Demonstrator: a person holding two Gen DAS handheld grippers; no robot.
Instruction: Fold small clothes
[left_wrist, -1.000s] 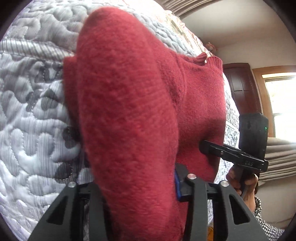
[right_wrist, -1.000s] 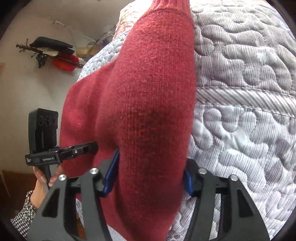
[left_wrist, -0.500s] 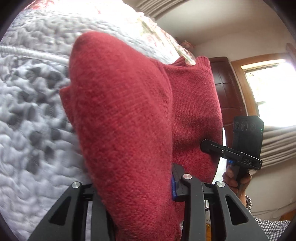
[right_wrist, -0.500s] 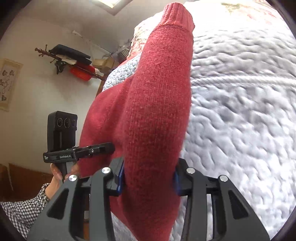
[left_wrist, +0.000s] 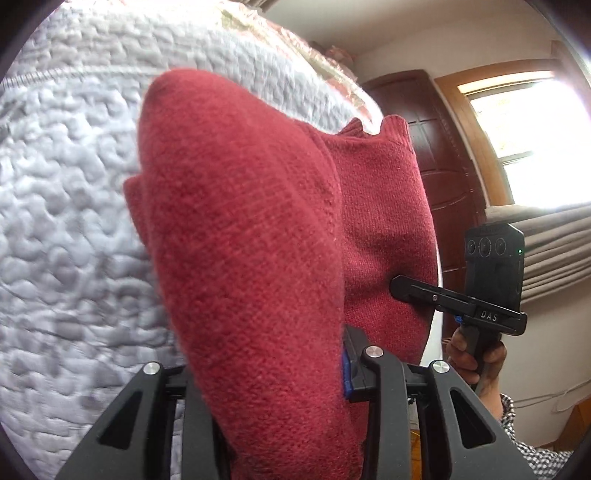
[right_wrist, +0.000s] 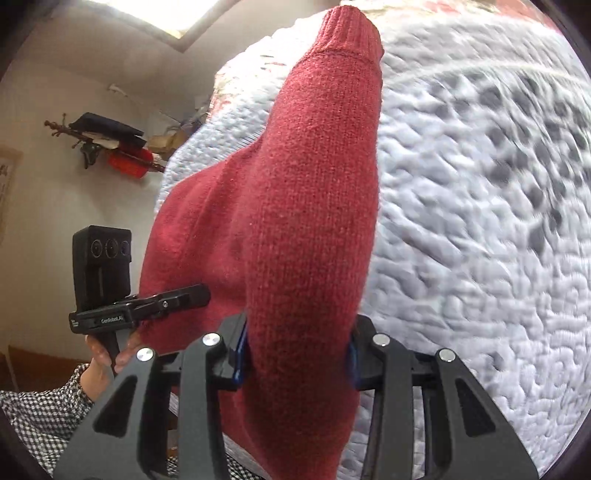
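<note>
— Item one? 
— Red knit sweater (left_wrist: 258, 229), centre of both frames, lifted above the white quilted bed cover (left_wrist: 66, 206); one ribbed cuff (right_wrist: 351, 33) at the top of the right wrist view.
— Claws? 
— Left claw (left_wrist: 273, 373) clamped on a sweater fold, bottom centre. Right claw (right_wrist: 299, 354) likewise pinching knit between blue pads (right_wrist: 240, 350).
— Other entries? 
— Dark wooden door (left_wrist: 443, 155), upper right; bright window (left_wrist: 532, 140) beside it.
</note>
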